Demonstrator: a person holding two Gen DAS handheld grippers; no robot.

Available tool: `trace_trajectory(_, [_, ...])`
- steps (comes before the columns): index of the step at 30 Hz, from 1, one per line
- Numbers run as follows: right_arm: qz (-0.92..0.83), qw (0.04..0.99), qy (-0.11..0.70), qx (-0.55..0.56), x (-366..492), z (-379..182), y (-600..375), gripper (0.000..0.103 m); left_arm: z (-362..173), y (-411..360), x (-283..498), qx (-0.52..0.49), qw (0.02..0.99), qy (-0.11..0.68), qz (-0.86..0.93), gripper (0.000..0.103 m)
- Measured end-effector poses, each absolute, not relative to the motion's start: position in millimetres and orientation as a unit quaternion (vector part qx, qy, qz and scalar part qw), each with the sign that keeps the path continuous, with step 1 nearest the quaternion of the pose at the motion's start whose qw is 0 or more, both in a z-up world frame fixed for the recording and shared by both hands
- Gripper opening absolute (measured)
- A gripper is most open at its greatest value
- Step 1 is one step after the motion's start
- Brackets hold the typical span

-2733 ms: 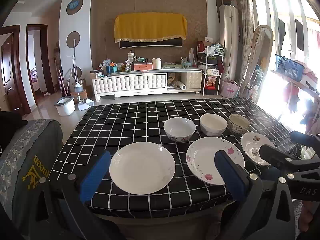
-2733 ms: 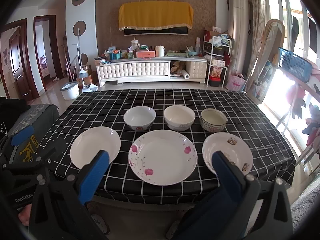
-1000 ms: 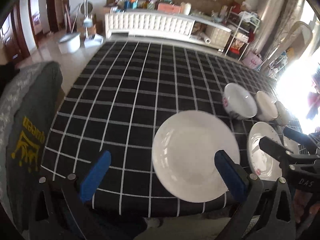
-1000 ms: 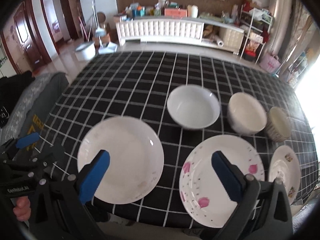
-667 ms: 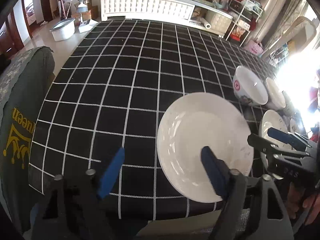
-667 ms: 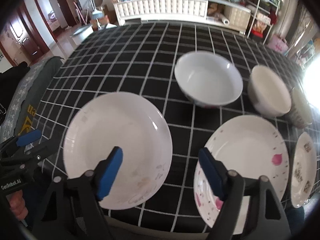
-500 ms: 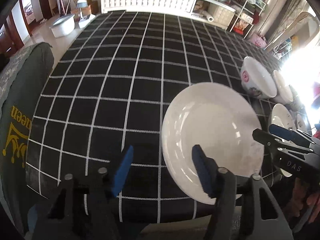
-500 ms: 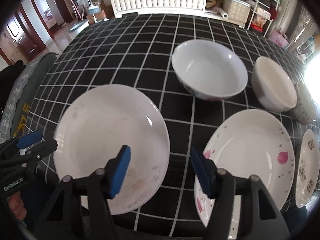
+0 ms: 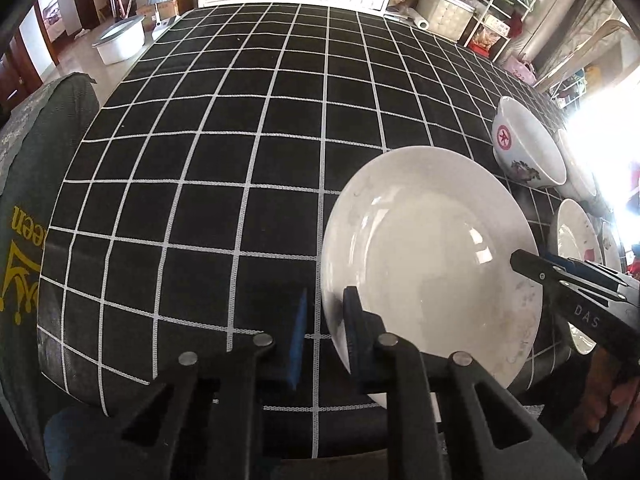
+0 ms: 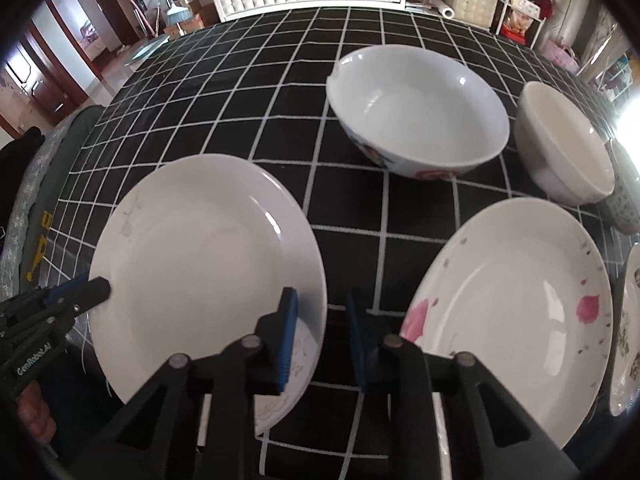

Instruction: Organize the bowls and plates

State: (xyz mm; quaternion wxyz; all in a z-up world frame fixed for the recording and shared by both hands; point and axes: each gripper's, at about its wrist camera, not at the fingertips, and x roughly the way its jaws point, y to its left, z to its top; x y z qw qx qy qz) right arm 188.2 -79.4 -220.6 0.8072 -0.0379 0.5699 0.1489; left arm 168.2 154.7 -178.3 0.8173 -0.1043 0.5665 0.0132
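Your left gripper has its jaws narrowed around the left rim of the plain white plate, one blue pad outside the rim and one on the plate's face; whether they already pinch it I cannot tell. Your right gripper is just as narrow at the same plate's right rim, one pad over the plate and the other over the black checked tablecloth beside it, and contact there is also unclear.

Take the plate as your landmark: it sits at the near edge of the table, with the flowered plate just to its right and 2 bowls beyond, the large white bowl and the cream bowl.

My reading is that you are grasping this plate from both sides to stack it. Seat both pads well past the rim lip before closing, squeeze evenly, then lift level so glazed ceramic does not slip. Clear the flowered plate's rim before lowering onto it.
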Motion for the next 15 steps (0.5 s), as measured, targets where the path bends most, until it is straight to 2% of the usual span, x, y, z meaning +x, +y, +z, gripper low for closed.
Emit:
trace_trajectory(3, [0.154,0.806,0.571,-0.030,186,-221,-82,0.024,-179,152,170,-0.104,0.818,0.566,0.009,0.010])
trace_trajectory(5, [0.160,0.806,0.569,-0.027,186,-219,-80,0.019,-179,149,169,-0.095,0.820,0.564,0.012,0.010])
trace_trajectory(15, [0.166,0.808,0.564,-0.039,184,-215,-71,0.019,-174,146,161,-0.082,0.823,0.562,0.025,0.010])
